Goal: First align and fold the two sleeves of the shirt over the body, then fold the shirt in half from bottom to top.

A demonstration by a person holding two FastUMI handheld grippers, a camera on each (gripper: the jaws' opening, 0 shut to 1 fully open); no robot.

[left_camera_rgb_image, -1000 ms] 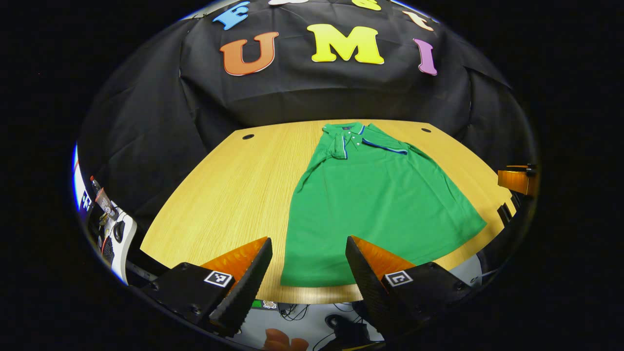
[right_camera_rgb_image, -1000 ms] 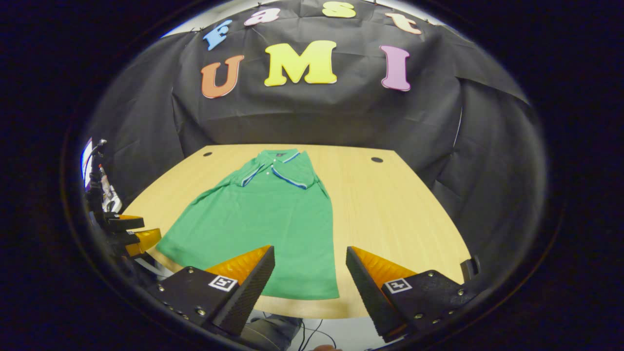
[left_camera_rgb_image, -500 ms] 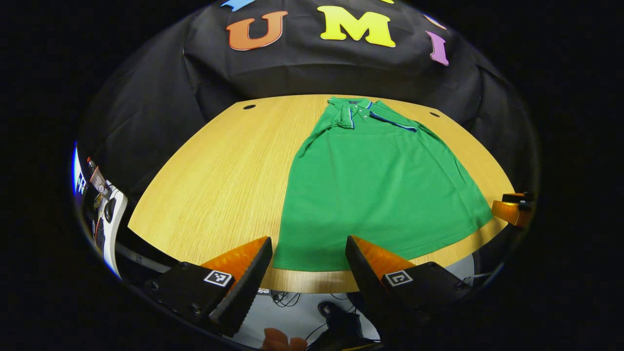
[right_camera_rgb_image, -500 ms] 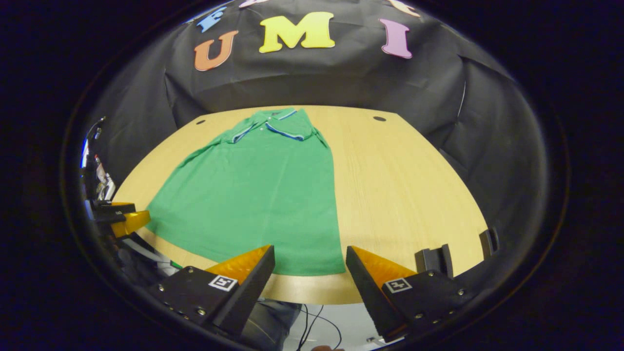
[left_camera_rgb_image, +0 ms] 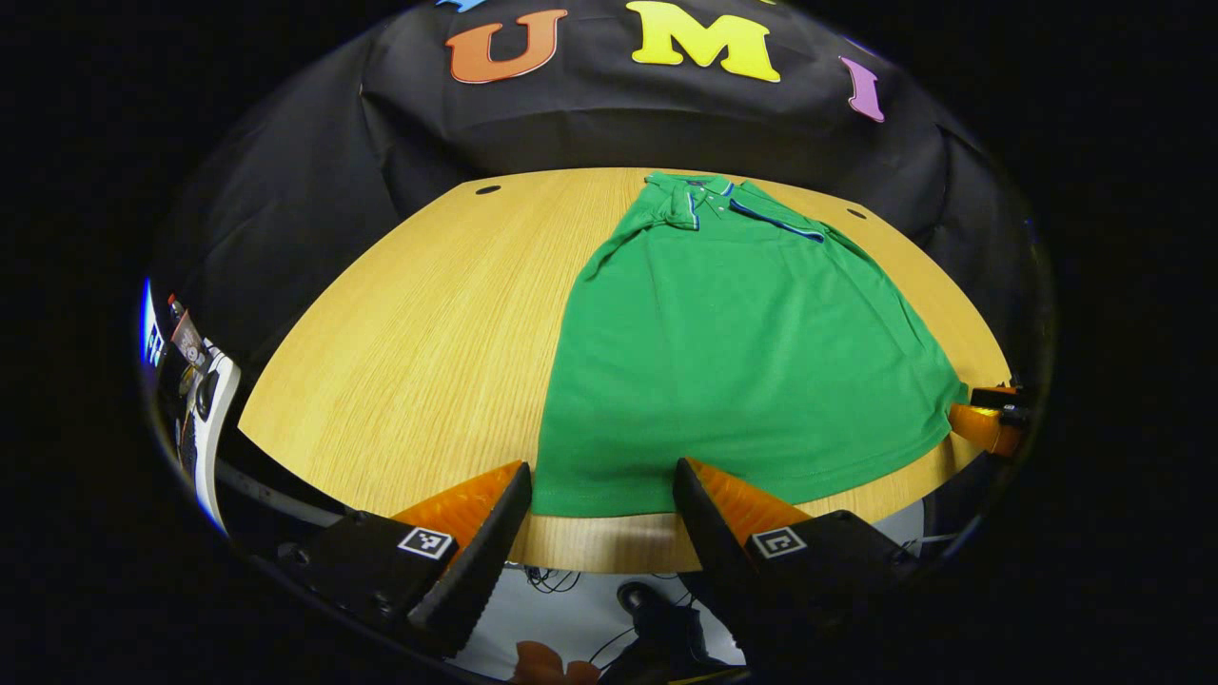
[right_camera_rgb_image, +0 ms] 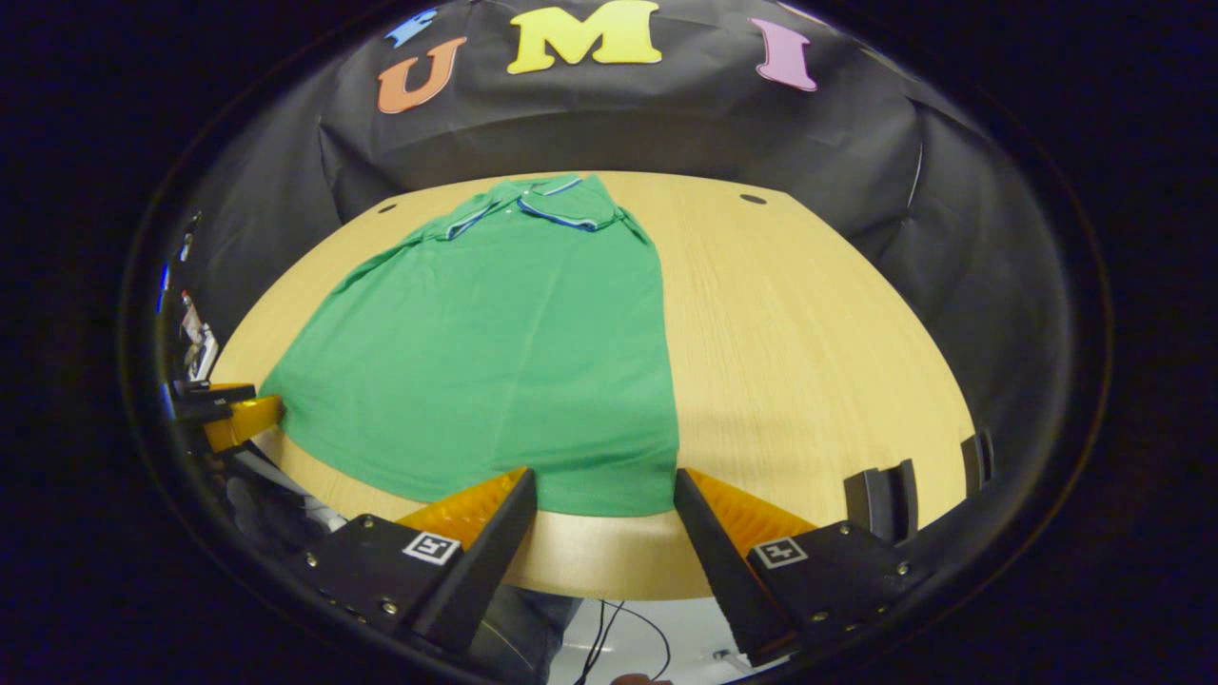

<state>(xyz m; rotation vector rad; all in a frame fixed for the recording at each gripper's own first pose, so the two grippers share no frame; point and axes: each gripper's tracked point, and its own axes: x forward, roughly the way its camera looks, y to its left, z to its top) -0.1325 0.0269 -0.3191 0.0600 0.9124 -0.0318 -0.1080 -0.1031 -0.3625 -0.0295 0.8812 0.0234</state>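
Observation:
A green polo shirt (left_camera_rgb_image: pixel 733 352) lies flat on the wooden table (left_camera_rgb_image: pixel 428 333), collar at the far end, both sleeves folded in over the body. My left gripper (left_camera_rgb_image: pixel 601 480) is open, poised over the hem's left corner near the table's front edge, nothing between its fingers. In the right gripper view the same shirt (right_camera_rgb_image: pixel 514 342) spreads leftward, and my right gripper (right_camera_rgb_image: pixel 604 485) is open over the hem's right corner. The other gripper (right_camera_rgb_image: pixel 233 414) shows at the left edge there, and at the right edge of the left gripper view as the other gripper (left_camera_rgb_image: pixel 990 419).
The table's front edge (right_camera_rgb_image: pixel 609 561) runs just under both grippers, with floor and cables (left_camera_rgb_image: pixel 571 609) below. Two dark holes (left_camera_rgb_image: pixel 487 189) (right_camera_rgb_image: pixel 753 199) mark the table's far corners. Equipment (left_camera_rgb_image: pixel 200 400) stands off the left side. Dark brackets (right_camera_rgb_image: pixel 880 499) sit at the table's right edge.
Both grippers have moved forward and tipped down toward the hem; the shirt sits larger and lower in each view. Both stay open. The shirt has not moved.

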